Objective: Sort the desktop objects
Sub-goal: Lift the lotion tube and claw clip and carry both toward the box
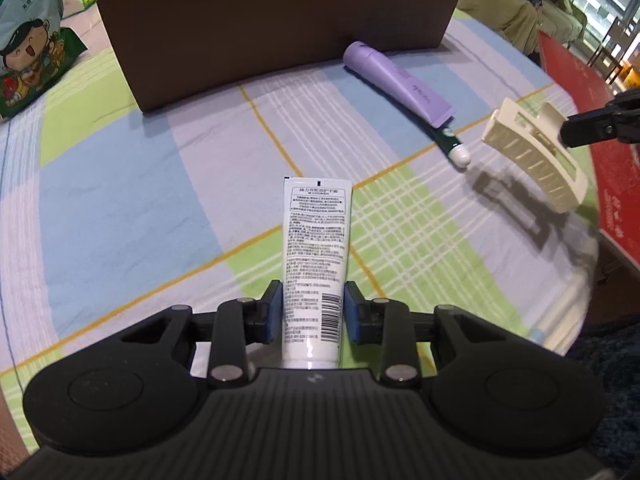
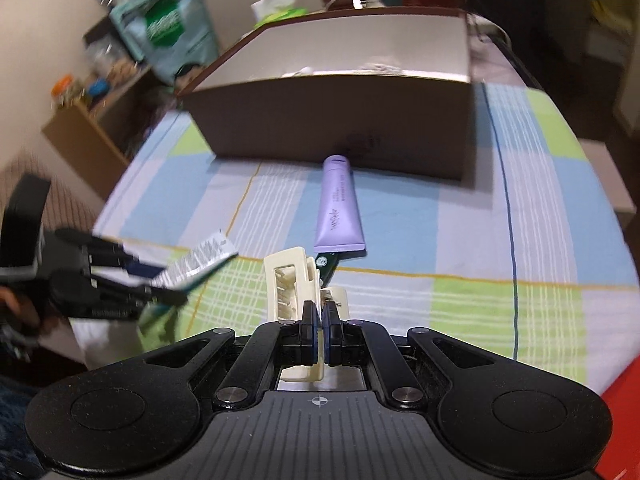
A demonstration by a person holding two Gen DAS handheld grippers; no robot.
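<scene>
Short of the brown box point(image 1: 280, 32), the left claw point(image 1: 312, 312) grips a white tube point(image 1: 314, 248); the right claw point(image 2: 320, 330) pinches a cream hair clip point(image 2: 292, 280) by one thin edge, which may twist loose before reaching the box.

surface: checked cloth point(image 1: 120, 200) | on it: brown box point(image 1: 280, 32); purple tube point(image 1: 394, 80); green pen point(image 1: 450, 142); snack bag point(image 1: 28, 48)

On the table point(image 1: 120, 208) the box point(image 1: 280, 32) stands toward the far edge, a tube point(image 1: 396, 80) lying just before its front wall with its cap end nearest the box (touching or not, unclear), over a pen point(image 1: 450, 142).
</scene>
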